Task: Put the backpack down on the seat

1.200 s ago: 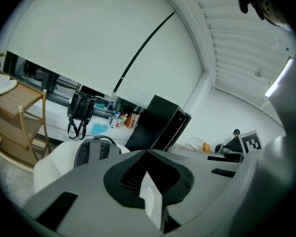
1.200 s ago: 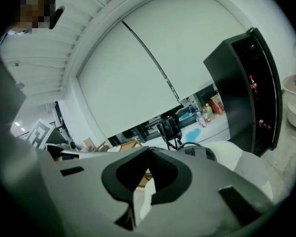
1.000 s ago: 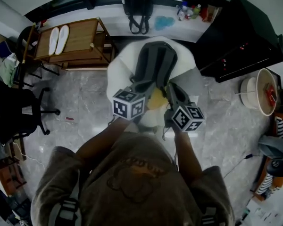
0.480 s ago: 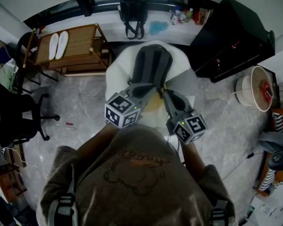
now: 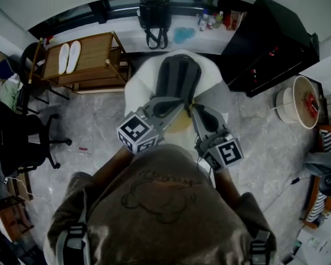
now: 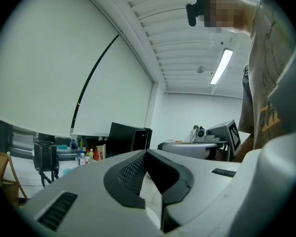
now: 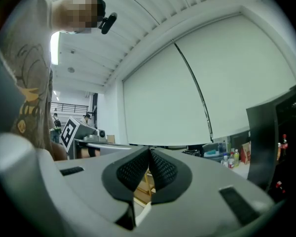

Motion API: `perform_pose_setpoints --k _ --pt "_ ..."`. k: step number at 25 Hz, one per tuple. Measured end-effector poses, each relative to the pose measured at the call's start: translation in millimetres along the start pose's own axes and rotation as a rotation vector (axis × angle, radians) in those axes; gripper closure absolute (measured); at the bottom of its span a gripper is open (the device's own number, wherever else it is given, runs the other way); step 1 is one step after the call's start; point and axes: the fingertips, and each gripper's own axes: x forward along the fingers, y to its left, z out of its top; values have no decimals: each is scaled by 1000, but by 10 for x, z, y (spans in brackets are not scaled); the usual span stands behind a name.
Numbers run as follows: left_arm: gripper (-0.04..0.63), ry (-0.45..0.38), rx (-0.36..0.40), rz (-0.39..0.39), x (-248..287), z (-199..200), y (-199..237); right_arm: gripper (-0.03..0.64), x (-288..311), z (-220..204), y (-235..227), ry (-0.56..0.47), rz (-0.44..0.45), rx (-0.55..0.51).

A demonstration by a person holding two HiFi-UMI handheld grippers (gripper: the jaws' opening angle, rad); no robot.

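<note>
A: Why do the left gripper [image 6: 145, 154] and right gripper [image 7: 149, 152] hover shut and empty?
B: Likely nothing is left to carry: the backpack [image 5: 176, 76] rests on the white seat [image 5: 137, 84].

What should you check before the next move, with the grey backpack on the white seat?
1. Grey fabric backpack lies on the round white seat: ok.
2. Left gripper shut, nothing between its jaws: ok.
3. Right gripper shut, nothing between its jaws: ok.
4. Both grippers clear of the backpack: cannot tell.
5. Backpack resting steady, not sliding: cannot tell.
</note>
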Motion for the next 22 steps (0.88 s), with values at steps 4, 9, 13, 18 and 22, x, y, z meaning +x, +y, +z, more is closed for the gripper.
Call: perform_pose_setpoints --k 4,9,13,18,22 --pt "595 -22 -6 16 20 32 13 617 -23 -7 -52 -6 -18 27" --pt "595 -38 -34 31 21 1 17 617 -27 -57 -47 -2 -23 36" --pt "595 -38 -41 38 -4 -10 7 617 -54 -46 -49 -1 -30 35" --pt "595 -39 -57 44 -2 -27 20 617 -88 -80 -76 8 -37 45" --pt "595 -36 -62 47 -3 -52 -5 617 -112 -102 -65 8 -34 49"
